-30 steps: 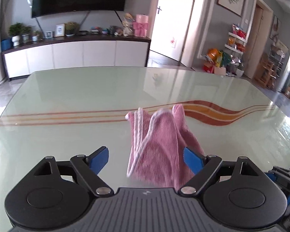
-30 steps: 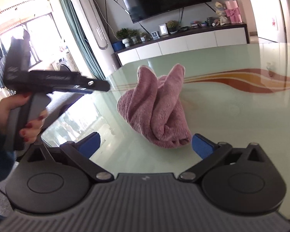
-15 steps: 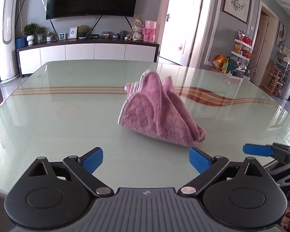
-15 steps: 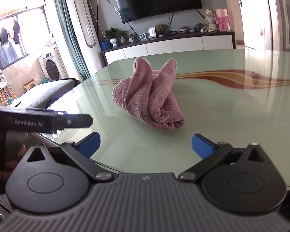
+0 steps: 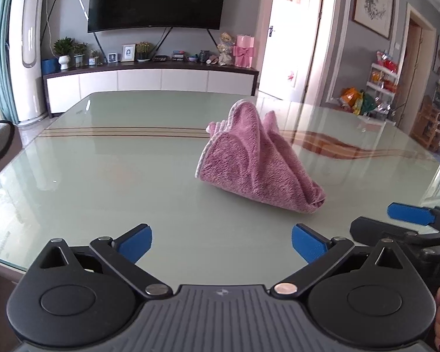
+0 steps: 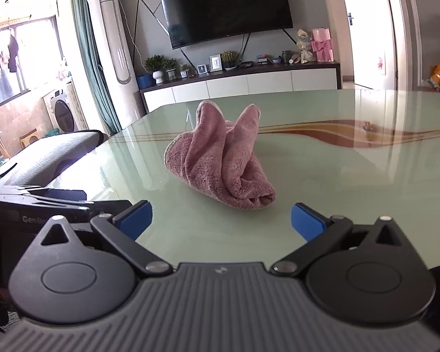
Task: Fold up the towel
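Glossy glass surface may let the crumpled towel slide when left tongs and right tongs, both released, pinch.

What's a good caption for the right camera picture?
Open right hand-held gripper faces a crumpled pink towel on the glass table.
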A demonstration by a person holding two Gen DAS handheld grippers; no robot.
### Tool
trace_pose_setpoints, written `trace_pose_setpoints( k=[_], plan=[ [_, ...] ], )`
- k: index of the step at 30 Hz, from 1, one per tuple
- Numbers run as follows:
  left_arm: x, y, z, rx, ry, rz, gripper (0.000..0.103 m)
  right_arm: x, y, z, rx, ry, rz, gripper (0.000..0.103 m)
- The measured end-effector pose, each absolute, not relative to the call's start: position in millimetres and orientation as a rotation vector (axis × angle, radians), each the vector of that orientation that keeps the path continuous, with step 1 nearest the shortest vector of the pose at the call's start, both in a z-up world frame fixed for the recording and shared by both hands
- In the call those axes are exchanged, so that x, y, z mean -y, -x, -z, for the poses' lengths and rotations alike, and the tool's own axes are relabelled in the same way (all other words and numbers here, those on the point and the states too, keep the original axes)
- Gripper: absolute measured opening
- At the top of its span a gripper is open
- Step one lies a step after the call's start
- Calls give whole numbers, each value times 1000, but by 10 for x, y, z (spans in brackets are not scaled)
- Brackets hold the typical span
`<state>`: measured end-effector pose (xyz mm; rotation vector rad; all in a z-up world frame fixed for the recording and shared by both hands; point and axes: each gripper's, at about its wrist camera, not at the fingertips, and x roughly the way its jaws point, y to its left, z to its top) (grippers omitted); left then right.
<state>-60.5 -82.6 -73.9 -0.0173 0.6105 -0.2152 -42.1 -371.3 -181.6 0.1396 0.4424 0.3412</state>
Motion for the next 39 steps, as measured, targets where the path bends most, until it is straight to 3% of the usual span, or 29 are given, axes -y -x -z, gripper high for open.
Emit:
trace_pose_setpoints(
  k=[33, 39],
  plan=[
    [968, 575, 710, -664, 6, 165, 103, 3696, 430, 1839, -447, -161, -283, 103],
    [947, 653, 697, -596, 28, 162, 102, 3740, 417, 1841, -451, -192, -277, 103]
  ],
)
